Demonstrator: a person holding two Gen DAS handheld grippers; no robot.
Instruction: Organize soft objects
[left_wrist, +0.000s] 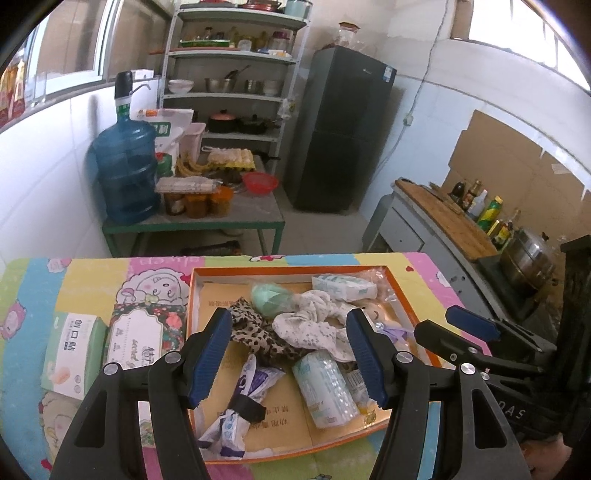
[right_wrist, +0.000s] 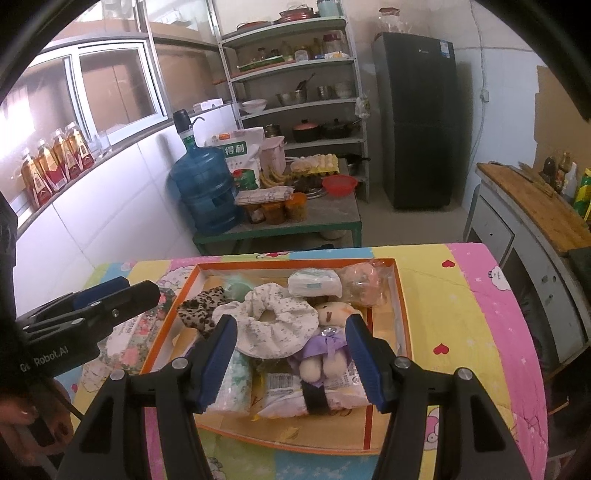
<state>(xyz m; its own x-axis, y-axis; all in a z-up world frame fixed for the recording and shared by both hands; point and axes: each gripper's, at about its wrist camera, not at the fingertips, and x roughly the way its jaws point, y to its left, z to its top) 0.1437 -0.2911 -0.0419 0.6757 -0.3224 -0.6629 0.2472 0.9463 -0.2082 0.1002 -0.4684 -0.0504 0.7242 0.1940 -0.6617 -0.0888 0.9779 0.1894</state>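
Left gripper (left_wrist: 290, 356) and right gripper (right_wrist: 291, 360), jaws spread wide and holding nothing, poised above an orange-rimmed box (right_wrist: 402, 317) on a cartoon-print tablecloth (right_wrist: 472, 332). In the box, near to far: strapped tissue packets (right_wrist: 314, 397), a tissue roll (left_wrist: 325, 391), a small plush bear (right_wrist: 327, 343) beside a white floral scrunchie (right_wrist: 275, 321), a leopard-print scrunchie (right_wrist: 201, 306), a green sponge (left_wrist: 267, 297). Beyond: water jug (right_wrist: 207, 188), shelving (right_wrist: 295, 81), dark refrigerator (right_wrist: 419, 118).
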